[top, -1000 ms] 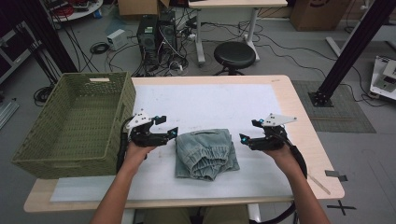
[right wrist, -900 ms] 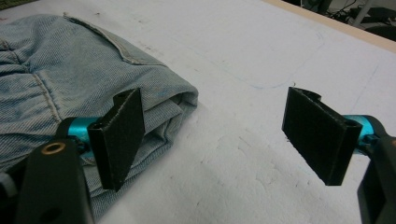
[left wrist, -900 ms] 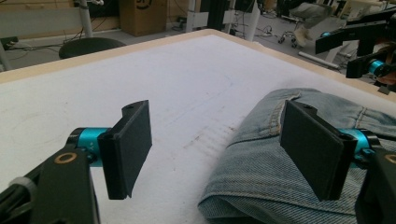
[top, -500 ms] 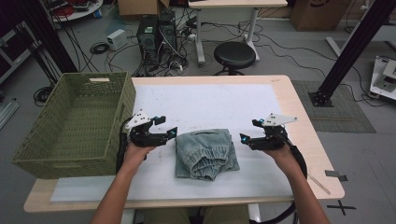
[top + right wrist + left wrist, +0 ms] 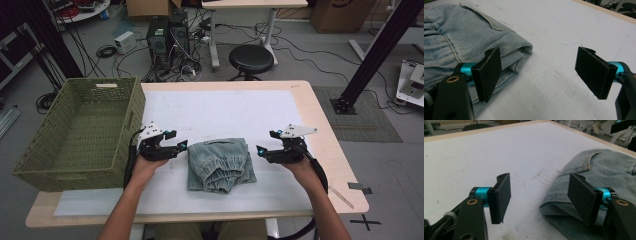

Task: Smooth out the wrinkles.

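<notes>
- The folded, pale-blue denim garment (image 5: 220, 164) lay on the white sheet (image 5: 225, 112) covering the wooden table (image 5: 327, 145), square between the two hands and near the person's edge.
- The left gripper (image 5: 181, 145) sat just beside the denim's left edge, pointing right at it; its jaws had just been closing a little, yet they stood apart with nothing pressed between them. In the left gripper view (image 5: 541, 200), one jaw hung over the denim's (image 5: 599, 177) folded corner, the other over bare sheet.
- The right gripper (image 5: 260, 150) mirrored it on the other side, pointing left, jaws spread wide and holding nothing. In the right gripper view (image 5: 544, 75) the stacked fold edges of the denim (image 5: 461, 37) lay at its left jaw, bare sheet under the other.
- The bundle's longer run went from the far waistband side toward the person, so both tools faced its long flanks; both looked about equally near.
- The olive-green woven plastic basket (image 5: 80, 135) stood at the table's left end, just behind the left hand, so the left side looked nearer to it.
- Nothing lay between either tool and the cloth; I'd judge that basket's near wall the only thing to clear.
</notes>
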Tool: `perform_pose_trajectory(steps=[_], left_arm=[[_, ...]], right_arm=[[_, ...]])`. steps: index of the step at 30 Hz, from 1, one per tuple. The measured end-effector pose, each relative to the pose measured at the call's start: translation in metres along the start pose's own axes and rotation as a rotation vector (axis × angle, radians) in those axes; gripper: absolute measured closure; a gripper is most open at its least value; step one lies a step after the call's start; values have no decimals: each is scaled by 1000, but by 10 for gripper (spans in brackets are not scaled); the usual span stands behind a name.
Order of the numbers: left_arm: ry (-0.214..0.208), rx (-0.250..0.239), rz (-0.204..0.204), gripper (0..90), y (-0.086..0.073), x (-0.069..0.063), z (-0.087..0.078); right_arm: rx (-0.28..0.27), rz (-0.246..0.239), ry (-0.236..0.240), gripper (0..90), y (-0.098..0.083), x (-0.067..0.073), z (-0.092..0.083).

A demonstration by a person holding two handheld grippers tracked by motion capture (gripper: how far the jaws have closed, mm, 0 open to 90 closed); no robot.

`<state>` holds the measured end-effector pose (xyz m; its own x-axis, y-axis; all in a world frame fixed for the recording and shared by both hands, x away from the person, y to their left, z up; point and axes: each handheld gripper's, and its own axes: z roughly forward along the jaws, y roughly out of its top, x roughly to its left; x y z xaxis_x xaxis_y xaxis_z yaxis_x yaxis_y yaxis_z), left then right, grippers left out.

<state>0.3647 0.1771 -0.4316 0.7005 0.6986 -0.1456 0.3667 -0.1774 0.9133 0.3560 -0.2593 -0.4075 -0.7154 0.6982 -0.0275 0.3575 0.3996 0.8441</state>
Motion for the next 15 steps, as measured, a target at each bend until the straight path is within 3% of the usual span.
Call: perform_pose_trajectory(steps=[8,12,15], left_arm=[[-17,97,11,404,-8,-5,7],[-36,152,16,549,-10,-7,10],[-50,192,16,577,-12,-8,13]], right_arm=[[2,-15,18,252,-7,6,-3],[26,-20,43,309,-10,10,-1],[51,-36,85,394,-11,14,2]])
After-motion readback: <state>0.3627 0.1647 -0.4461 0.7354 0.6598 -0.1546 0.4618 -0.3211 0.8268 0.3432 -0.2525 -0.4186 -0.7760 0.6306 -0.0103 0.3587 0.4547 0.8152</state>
